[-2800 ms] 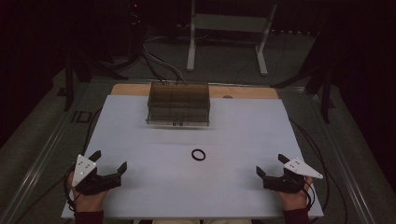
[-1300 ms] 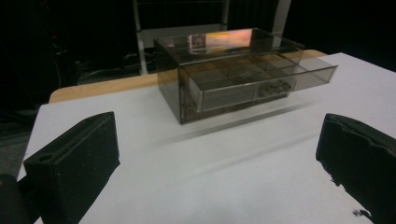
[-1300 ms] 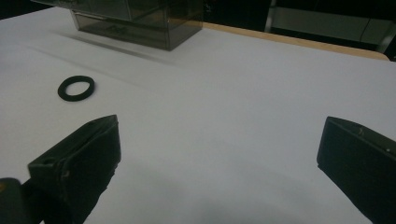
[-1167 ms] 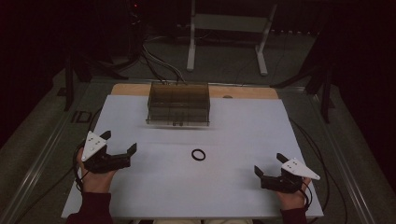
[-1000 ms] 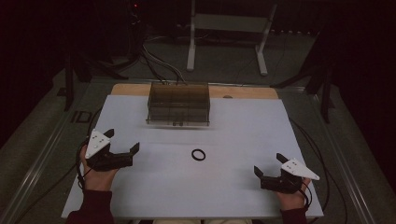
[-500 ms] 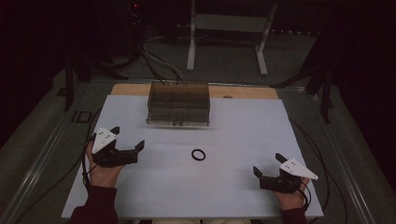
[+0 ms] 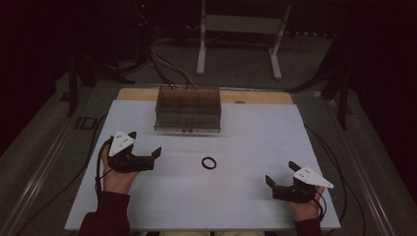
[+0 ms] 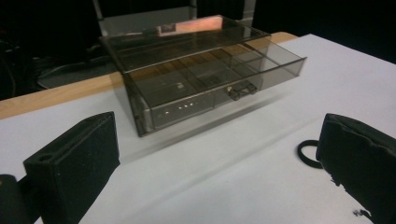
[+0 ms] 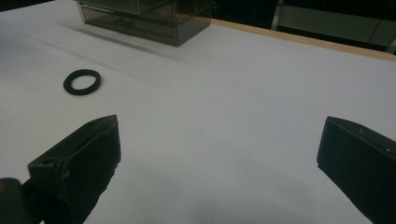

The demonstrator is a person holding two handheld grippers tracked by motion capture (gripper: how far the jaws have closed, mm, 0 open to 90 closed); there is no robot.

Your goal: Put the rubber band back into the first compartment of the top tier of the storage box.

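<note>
A smoky clear drawer box (image 7: 188, 110) stands at the back middle of the white table (image 7: 260, 132), its small handle (image 8: 240, 89) facing me. In front of it a black rubber ring (image 7: 209, 162) lies flat. My left gripper (image 7: 145, 143) hovers open left of the ring, jaws pointing right and forward. In the left gripper view the box (image 8: 201, 74) is ahead and the ring (image 8: 307, 153) peeks out beside the right jaw. My right gripper (image 7: 280, 172) rests open near the front right corner. The right gripper view has the ring (image 9: 82, 82) at far left and the box (image 9: 144, 16) beyond.
A wooden strip (image 7: 255, 97) runs along the table's back edge. Cables (image 7: 339, 162) trail off both sides of the table. A metal stand (image 7: 238, 29) sits on the dark floor behind. Bare white surface lies between the two grippers.
My left gripper has moved forward and to the right, from the front left corner to a spot nearer the ring and box. The right gripper has barely shifted. Both stay open.
</note>
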